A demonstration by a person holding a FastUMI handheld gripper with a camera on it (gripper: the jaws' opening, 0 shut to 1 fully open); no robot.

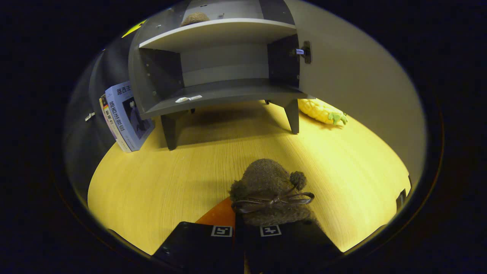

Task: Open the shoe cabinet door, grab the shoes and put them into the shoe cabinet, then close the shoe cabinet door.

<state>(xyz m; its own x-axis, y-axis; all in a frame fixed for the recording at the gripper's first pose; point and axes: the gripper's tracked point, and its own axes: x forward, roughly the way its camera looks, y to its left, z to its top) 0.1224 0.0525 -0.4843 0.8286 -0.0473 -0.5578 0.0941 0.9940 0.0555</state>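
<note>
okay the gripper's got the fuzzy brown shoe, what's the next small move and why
Probably carry the brown shoe, pinched in the gripper, forward toward the cabinet's lower shelf: the door stands open, that shelf looks free, and another shoe already sits above.

Fuzzy cloth shoe (pixel 266 182); wood-grain table (pixel 159 179).

Two fuzzy shoes (pixel 268 186), one cabinet (pixel 217 64), seemingly two books (pixel 127 116), one plush pineapple (pixel 321 111).

We cannot see the shoe's (pixel 268 190) heel behind the hand-held gripper (pixel 245 232). Its grip stays unclear. Another shoe (pixel 194 18) is half hidden by the shelf (pixel 217 32).
</note>
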